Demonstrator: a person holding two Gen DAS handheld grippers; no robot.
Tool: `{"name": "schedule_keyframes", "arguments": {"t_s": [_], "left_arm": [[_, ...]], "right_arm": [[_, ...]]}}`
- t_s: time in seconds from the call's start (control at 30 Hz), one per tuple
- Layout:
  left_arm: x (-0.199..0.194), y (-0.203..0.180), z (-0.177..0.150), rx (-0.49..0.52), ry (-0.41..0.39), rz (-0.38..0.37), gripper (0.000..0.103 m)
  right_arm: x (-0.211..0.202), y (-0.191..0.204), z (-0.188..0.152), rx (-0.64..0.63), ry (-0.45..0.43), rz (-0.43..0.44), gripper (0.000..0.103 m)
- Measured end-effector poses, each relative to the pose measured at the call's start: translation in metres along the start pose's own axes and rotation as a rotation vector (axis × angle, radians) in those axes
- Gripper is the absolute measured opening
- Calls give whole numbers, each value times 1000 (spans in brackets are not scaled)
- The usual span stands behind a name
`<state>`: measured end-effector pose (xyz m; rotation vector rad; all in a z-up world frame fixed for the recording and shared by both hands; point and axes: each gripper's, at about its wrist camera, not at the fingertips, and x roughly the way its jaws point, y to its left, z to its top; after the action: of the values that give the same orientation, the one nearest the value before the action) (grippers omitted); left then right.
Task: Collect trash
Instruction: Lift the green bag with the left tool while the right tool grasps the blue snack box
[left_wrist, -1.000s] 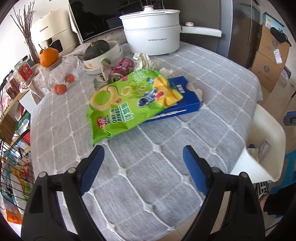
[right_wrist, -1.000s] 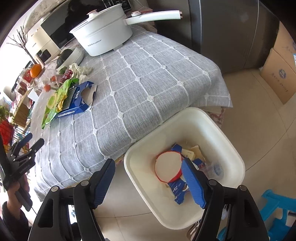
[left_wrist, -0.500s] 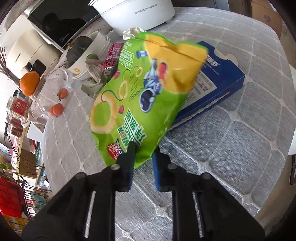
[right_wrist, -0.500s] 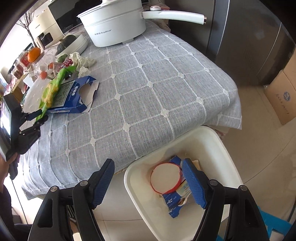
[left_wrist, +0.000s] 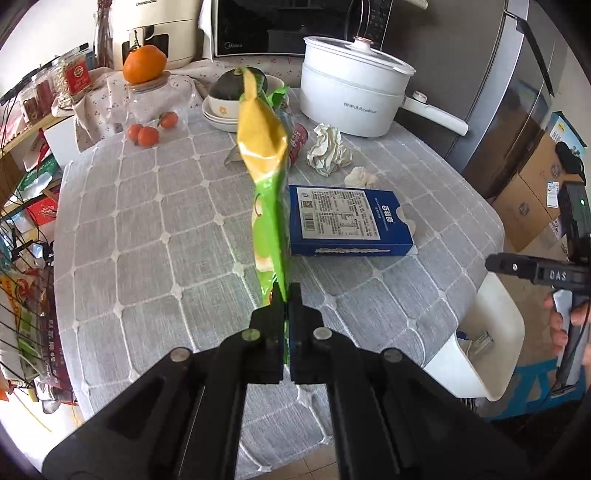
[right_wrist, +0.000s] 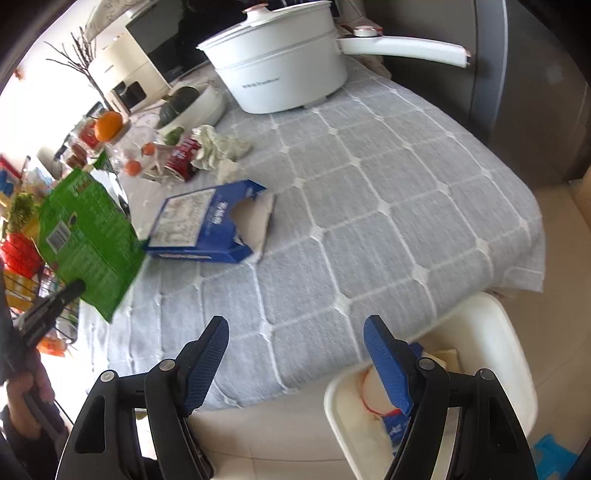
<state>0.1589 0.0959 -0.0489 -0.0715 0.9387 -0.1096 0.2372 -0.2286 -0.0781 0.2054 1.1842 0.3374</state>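
Observation:
My left gripper (left_wrist: 286, 291) is shut on the bottom edge of a green and yellow snack bag (left_wrist: 267, 177) and holds it upright above the table. The bag also shows at the left of the right wrist view (right_wrist: 86, 236). A torn blue carton (left_wrist: 349, 221) lies on the grey tablecloth just right of the bag. Crumpled paper (left_wrist: 327, 149) and a red can (right_wrist: 181, 160) lie further back. My right gripper (right_wrist: 295, 350) is open and empty over the table's near edge, beside a white bin (right_wrist: 487, 332) that holds trash.
A white pot (left_wrist: 351, 96) with a long handle stands at the back of the table (right_wrist: 369, 184). Bowls with a dark squash (left_wrist: 231, 92), small oranges (left_wrist: 147, 134) and jars stand at the back left. Cardboard boxes (left_wrist: 535, 199) and a fridge are to the right.
My left gripper closed on the snack bag and lifted it off the carton into an upright hang. My right gripper moved from over the bin toward the table edge.

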Motion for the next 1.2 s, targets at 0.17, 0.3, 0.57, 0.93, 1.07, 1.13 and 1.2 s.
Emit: {"name": "schedule_keyframes", "arguments": {"t_s": [0.17, 0.3, 0.57, 0.93, 1.07, 1.13, 1.2], "left_arm": [[-5, 14, -1, -13, -11, -4, 2], [-9, 20, 0, -9, -18, -7, 2], [1, 34, -2, -43, 8, -12, 2], [-1, 28, -3, -37, 1, -17, 2], [-12, 20, -3, -28, -29, -29, 2], [-19, 14, -3, -29, -40, -47, 2], [-24, 5, -4, -22, -50, -64, 2]], "right_arm": [[26, 28, 32, -33, -32, 144, 62], [60, 44, 55, -26, -11, 239, 47], [117, 42, 80, 27, 17, 276, 39], [110, 39, 74, 76, -20, 485, 8], [69, 41, 67, 52, -62, 443, 5], [43, 40, 61, 34, -90, 409, 4], [18, 39, 54, 12, -119, 365, 3]]}}
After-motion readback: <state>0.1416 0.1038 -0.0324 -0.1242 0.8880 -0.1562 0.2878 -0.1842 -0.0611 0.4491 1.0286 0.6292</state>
